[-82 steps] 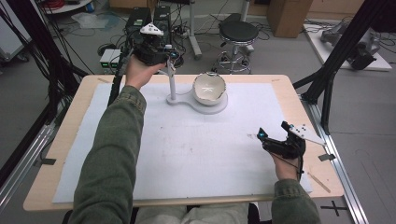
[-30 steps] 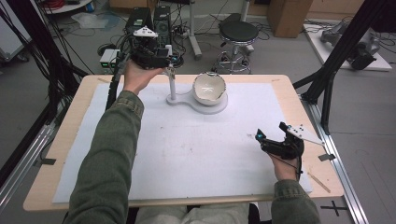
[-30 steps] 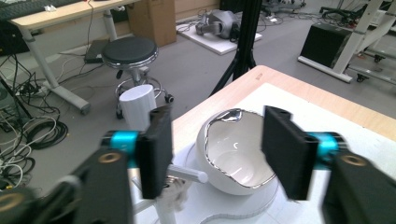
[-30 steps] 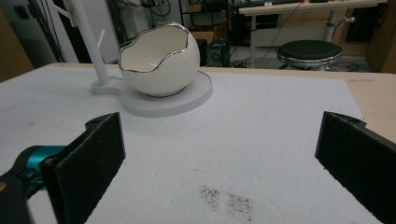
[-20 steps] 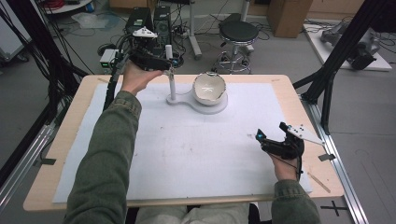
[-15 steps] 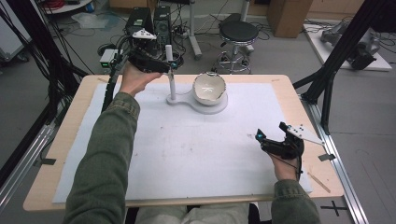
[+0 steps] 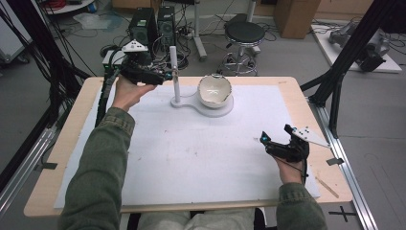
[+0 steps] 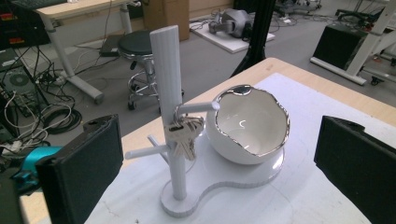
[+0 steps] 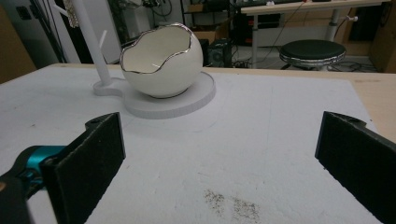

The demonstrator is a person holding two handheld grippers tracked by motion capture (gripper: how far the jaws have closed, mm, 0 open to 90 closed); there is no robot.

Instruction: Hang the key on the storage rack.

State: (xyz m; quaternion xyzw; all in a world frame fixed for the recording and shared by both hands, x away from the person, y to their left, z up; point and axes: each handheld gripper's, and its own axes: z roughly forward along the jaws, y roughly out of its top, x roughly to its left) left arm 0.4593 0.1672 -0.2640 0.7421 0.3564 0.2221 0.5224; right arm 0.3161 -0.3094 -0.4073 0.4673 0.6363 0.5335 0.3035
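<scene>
A white stand (image 7: pixel 190 102) with an upright pole (image 8: pixel 168 93) and side pegs stands at the table's far middle. A bunch of keys (image 8: pixel 184 135) hangs from one peg. A white egg-shaped bowl (image 7: pixel 215 90) with a silver rim sits on the stand's round base. My left gripper (image 7: pixel 166 75) is just left of the pole. It is open, its jaws have just been opening, and nothing is between them (image 8: pixel 217 163). My right gripper (image 7: pixel 265 140) rests open near the table's right edge and points at the bowl (image 9: pixel 161 60).
A white mat (image 7: pixel 201 158) covers most of the wooden table (image 7: pixel 72 143). Black frame posts (image 7: pixel 342 72) rise at both sides. A stool (image 7: pixel 244 36) and computer towers (image 7: pixel 153 21) stand on the floor beyond the far edge.
The left gripper has drawn back to the left and lower from the upper part of the pole. The right gripper has not moved.
</scene>
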